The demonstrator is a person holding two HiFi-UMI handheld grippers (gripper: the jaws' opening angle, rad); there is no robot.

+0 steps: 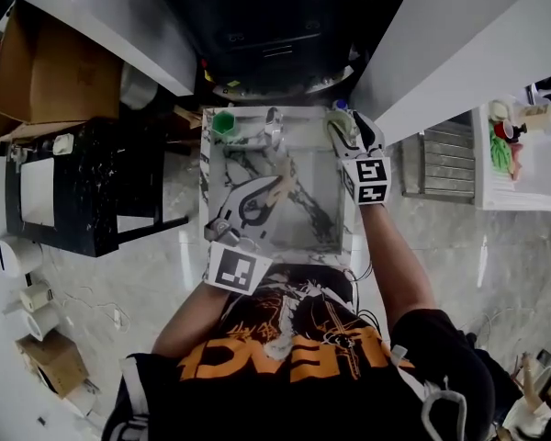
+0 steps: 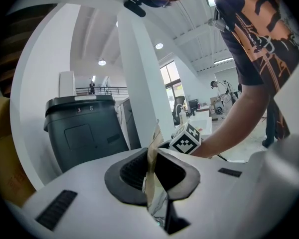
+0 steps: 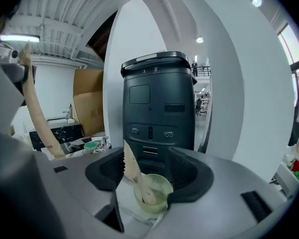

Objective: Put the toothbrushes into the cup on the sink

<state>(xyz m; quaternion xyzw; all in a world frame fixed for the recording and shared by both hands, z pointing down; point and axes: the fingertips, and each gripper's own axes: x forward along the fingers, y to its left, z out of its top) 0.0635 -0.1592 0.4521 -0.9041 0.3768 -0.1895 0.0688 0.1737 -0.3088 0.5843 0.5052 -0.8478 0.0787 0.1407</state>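
Note:
My right gripper (image 3: 147, 176) stands open around a pale translucent cup (image 3: 157, 195). A toothbrush in a tan paper wrapper (image 3: 131, 169) stands in that cup, leaning toward the left jaw, and the pads do not press on it. In the head view this gripper (image 1: 342, 127) is at the back right corner of the marble sink (image 1: 207, 186), hiding the cup. My left gripper (image 1: 268, 194) hovers over the basin, shut on a second paper-wrapped toothbrush (image 2: 152, 153) that sticks up between its jaws (image 2: 152, 168). That toothbrush (image 3: 35, 108) also shows at the left of the right gripper view.
A faucet (image 1: 274, 127) and a small green cup (image 1: 224, 122) sit at the sink's back left. A dark bin-like unit (image 3: 157, 103) stands behind the sink. A black marble table (image 1: 83, 182) and cardboard box (image 1: 46, 72) are at left, a white tray (image 1: 519, 159) at right.

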